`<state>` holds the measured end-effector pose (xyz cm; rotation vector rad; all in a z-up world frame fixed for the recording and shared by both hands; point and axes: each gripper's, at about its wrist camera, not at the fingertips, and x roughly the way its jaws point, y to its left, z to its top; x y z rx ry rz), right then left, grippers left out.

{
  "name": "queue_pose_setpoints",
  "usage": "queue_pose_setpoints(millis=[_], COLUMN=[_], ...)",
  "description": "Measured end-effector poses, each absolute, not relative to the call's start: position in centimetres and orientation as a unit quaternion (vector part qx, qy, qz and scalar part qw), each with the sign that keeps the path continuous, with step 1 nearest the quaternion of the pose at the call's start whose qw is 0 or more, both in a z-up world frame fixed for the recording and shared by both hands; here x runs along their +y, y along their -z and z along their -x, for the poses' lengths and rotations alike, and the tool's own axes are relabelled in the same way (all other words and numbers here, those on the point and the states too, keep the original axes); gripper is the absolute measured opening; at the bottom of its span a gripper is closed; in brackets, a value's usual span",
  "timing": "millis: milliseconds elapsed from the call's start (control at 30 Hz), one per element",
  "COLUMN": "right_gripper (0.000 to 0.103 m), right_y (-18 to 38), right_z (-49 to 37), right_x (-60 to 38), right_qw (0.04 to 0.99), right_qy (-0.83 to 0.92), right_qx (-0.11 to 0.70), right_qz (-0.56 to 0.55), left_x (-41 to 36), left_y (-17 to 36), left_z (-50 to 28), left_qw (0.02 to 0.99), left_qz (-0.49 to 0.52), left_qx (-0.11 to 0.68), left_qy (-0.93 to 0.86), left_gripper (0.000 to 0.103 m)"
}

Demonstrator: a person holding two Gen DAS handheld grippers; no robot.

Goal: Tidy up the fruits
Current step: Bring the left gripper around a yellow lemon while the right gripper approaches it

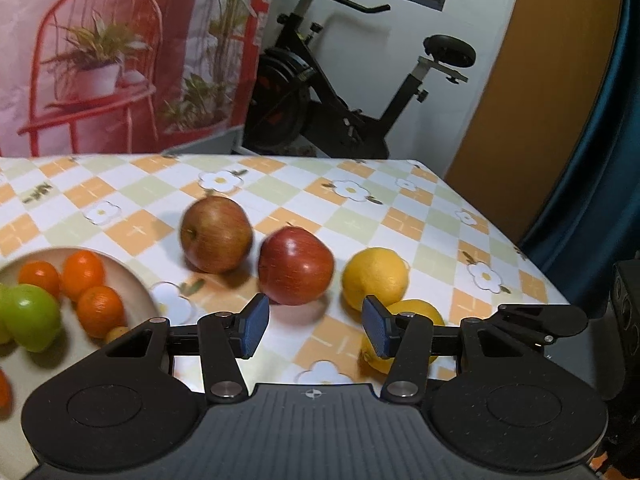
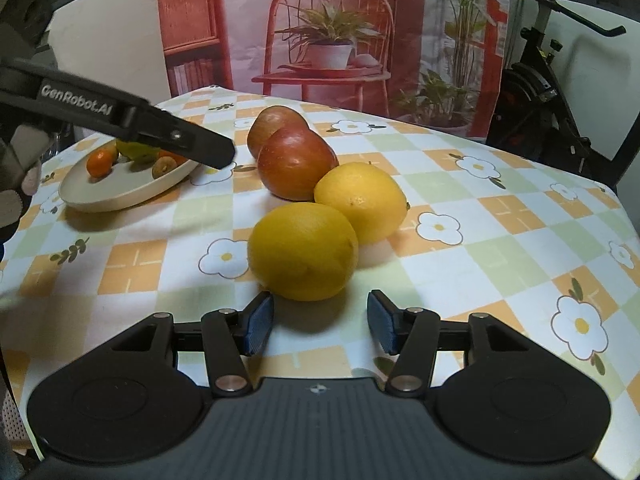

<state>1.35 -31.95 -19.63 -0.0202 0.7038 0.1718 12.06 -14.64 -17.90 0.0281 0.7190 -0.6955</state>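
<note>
Two red apples (image 1: 295, 266) (image 1: 216, 233) and two yellow lemons (image 1: 374, 279) (image 1: 416, 312) lie on the checkered tablecloth. My left gripper (image 1: 316, 330) is open just short of the darker apple, nothing between its blue pads; its right finger hides part of the nearer lemon. In the right wrist view, my right gripper (image 2: 320, 322) is open just short of the near lemon (image 2: 303, 251), with the second lemon (image 2: 360, 201) and both apples (image 2: 296, 168) behind it. A beige plate (image 1: 132, 276) (image 2: 120, 196) holds small oranges and green fruit.
The left gripper's black body (image 2: 132, 120) reaches over the plate at the upper left of the right wrist view, with a gloved hand (image 2: 16, 184) at the left edge. The table's far edge runs before a printed backdrop and an exercise bike (image 1: 320, 92).
</note>
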Motion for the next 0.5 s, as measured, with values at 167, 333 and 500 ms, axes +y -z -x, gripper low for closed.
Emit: queue_pose_setpoints(millis=[167, 333, 500], right_gripper=[0.055, 0.053, 0.047], right_y=[19.6, 19.1, 18.0], right_z=[-0.8, -0.1, 0.1], right_x=[-32.6, -33.4, -35.3], right_qw=[0.934, 0.933, 0.936], right_qy=[-0.081, -0.073, -0.059], right_qx=[0.347, 0.352, 0.345], right_qz=[0.013, 0.022, -0.032], left_x=[-15.8, -16.8, -16.6], left_y=[18.8, 19.9, 20.4], left_z=[-12.4, -12.7, -13.0], left_qw=[0.862, 0.843, 0.833], left_qz=[-0.007, 0.003, 0.028], left_qx=[0.36, 0.378, 0.388], left_qy=[0.356, 0.382, 0.393], left_gripper=[0.048, 0.042, 0.041])
